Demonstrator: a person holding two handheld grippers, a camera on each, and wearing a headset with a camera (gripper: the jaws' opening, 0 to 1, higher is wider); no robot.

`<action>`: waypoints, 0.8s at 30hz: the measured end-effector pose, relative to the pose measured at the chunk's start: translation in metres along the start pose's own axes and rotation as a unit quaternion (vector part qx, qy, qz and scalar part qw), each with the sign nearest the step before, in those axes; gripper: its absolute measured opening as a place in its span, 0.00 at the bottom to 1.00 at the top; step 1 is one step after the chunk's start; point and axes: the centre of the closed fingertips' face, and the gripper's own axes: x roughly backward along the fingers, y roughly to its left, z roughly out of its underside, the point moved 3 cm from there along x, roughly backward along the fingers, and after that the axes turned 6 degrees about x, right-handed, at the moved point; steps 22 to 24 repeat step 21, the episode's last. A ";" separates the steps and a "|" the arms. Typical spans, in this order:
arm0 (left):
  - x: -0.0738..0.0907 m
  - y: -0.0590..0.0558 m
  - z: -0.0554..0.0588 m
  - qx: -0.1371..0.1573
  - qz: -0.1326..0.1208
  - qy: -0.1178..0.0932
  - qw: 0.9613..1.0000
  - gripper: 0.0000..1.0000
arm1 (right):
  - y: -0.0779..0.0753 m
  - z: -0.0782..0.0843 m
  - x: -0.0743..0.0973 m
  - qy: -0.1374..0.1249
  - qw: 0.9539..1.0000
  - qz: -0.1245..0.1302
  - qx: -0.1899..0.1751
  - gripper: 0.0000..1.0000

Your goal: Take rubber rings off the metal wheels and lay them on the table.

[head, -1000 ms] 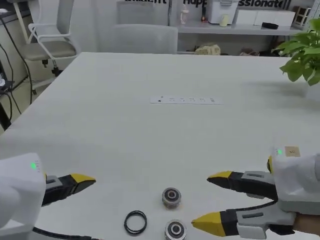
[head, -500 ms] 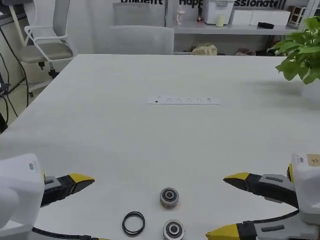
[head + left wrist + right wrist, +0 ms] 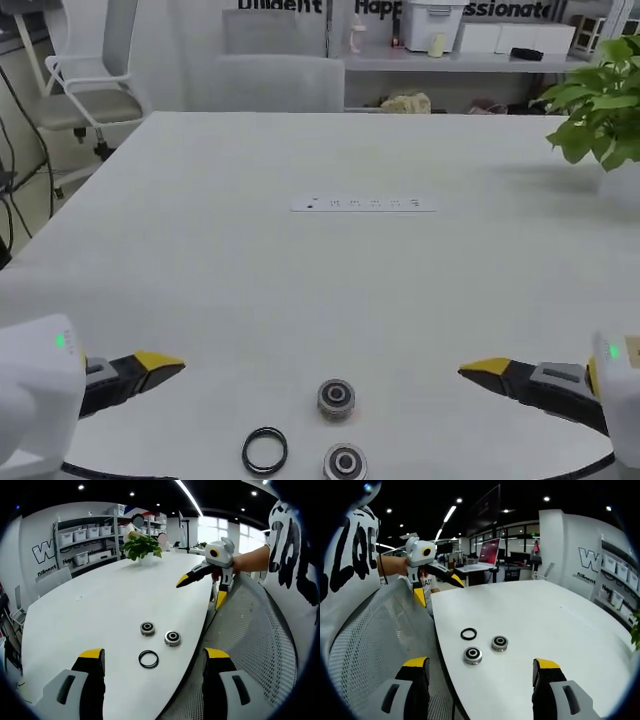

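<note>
White matte table [image 3: 300,280], broad, with a pale strip [image 3: 364,205] flat at mid-surface. Beyond its far edge, a chair [image 3: 85,90] at left, a leafy plant [image 3: 600,110] at right, shelving [image 3: 470,45] behind. On wall shelves in the left gripper view, storage bins [image 3: 85,532]; contents hidden. Near the front edge, a black rubber ring [image 3: 264,451] flat on the table, free of both wheels, just beside the near metal wheel [image 3: 344,463]; far metal wheel [image 3: 336,396] a little beyond. Left gripper [image 3: 154,653] with jaws spread wide, gripping nothing. Right gripper [image 3: 482,662] likewise agape and empty, apart from the ring and wheels. In the right gripper view, a laptop [image 3: 487,555] on a desk behind, grey mesh [image 3: 370,640] beside the table edge.
</note>
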 end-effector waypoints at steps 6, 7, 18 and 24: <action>-0.001 -0.002 0.000 -0.001 0.004 0.001 1.000 0.77 | 0.000 0.000 0.002 -0.002 1.000 0.005 -0.004 0.85; -0.001 -0.003 0.000 -0.001 0.004 0.001 1.000 0.77 | 0.000 0.001 0.002 -0.001 1.000 0.005 -0.004 0.85; 0.000 -0.005 -0.002 -0.003 0.004 0.001 1.000 0.77 | 0.001 0.002 0.003 0.000 1.000 0.007 0.000 0.86; 0.001 -0.006 -0.001 -0.002 0.004 0.001 1.000 0.77 | 0.001 0.002 0.004 -0.001 1.000 0.009 -0.002 0.86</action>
